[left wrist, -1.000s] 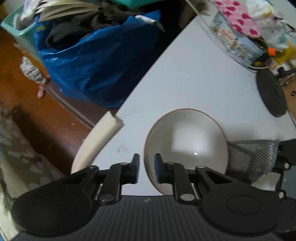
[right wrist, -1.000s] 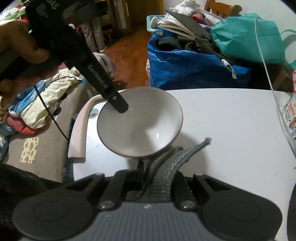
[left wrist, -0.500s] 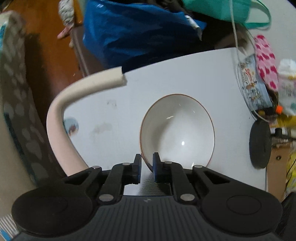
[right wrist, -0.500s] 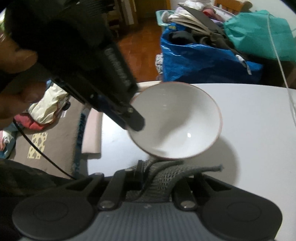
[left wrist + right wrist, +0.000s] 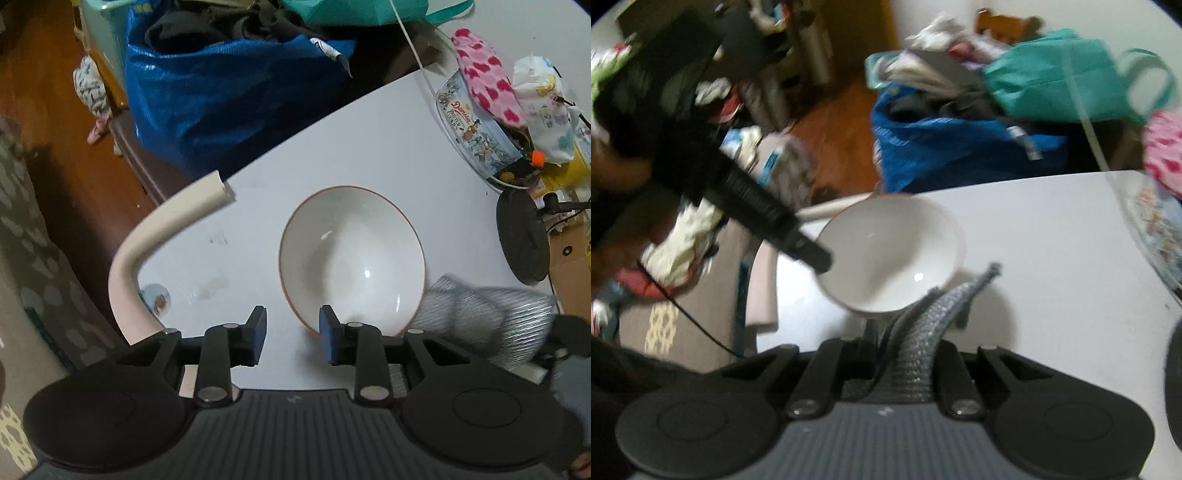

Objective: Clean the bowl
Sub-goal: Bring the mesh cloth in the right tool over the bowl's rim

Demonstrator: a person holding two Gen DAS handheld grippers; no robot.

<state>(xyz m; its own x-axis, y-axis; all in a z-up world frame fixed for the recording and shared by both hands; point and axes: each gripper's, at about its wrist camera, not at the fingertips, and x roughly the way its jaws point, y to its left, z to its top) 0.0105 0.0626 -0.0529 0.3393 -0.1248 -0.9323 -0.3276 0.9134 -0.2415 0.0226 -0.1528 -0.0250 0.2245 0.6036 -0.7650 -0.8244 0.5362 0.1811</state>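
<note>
Your left gripper [image 5: 291,338] is letting go: its jaws are opening, with nothing pressed between them and the near rim of the bowl [image 5: 351,258] just ahead of the right pad. The bowl sits upright on the white table [image 5: 369,155], close to the near left corner. Your right gripper [image 5: 905,354] is clenched on the grey mesh scrubbing cloth [image 5: 923,339], right beside the bowl's near wall. This looks like the changeover between steadying and wiping. Next, lift the cloth over the rim and into the basin. Mind the table edge at the left; open tabletop lies beyond the bowl, with the biscuit tin [image 5: 476,133] well apart.
</note>
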